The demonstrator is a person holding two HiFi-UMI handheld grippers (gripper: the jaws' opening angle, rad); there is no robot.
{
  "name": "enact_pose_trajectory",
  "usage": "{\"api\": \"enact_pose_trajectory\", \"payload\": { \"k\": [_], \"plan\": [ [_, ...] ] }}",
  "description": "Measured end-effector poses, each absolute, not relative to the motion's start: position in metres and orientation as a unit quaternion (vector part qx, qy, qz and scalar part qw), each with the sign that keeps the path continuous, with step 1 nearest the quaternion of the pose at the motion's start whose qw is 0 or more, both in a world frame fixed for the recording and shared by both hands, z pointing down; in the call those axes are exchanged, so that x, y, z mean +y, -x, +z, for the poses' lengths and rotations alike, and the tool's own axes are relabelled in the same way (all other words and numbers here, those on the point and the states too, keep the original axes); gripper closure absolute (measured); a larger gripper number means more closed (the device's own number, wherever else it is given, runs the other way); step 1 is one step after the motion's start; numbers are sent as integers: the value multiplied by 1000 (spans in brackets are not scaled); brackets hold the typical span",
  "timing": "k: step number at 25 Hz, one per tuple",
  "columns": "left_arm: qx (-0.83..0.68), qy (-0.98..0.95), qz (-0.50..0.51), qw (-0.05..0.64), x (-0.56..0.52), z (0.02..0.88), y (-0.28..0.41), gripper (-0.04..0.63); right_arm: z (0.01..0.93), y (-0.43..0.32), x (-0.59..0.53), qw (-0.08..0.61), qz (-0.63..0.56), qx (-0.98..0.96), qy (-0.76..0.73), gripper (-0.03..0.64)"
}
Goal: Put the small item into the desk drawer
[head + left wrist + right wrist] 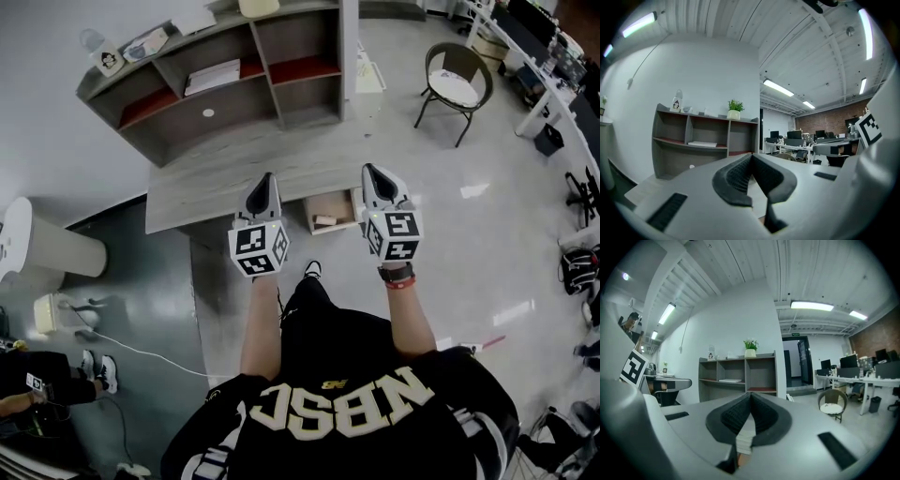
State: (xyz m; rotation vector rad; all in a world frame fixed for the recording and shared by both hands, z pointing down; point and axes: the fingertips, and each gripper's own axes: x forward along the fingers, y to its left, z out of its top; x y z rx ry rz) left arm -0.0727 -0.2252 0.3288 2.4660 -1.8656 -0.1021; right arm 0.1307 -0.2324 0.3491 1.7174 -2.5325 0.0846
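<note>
small item lies inside open drawer; pale, oblong, long axis roughly along desk front edge; drawer pulled out from under desk, toward person's feet; right gripper above drawer's right side, fingers closed tip to tip, holding nothing; left gripper over desk edge, left of drawer, fingers closed too; shelf unit on desk back; chair well apart at right; floor open right of drawer.
</note>
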Motion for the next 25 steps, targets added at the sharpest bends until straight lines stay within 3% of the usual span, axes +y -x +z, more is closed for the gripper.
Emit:
{"api": "enact_pose_trajectory", "payload": {
  "k": [25],
  "plan": [
    [-607, -794, -34, -1, -194, 325, 72, 583, 355, -112, -219, 14, 58, -847, -528, 607]
  ]
}}
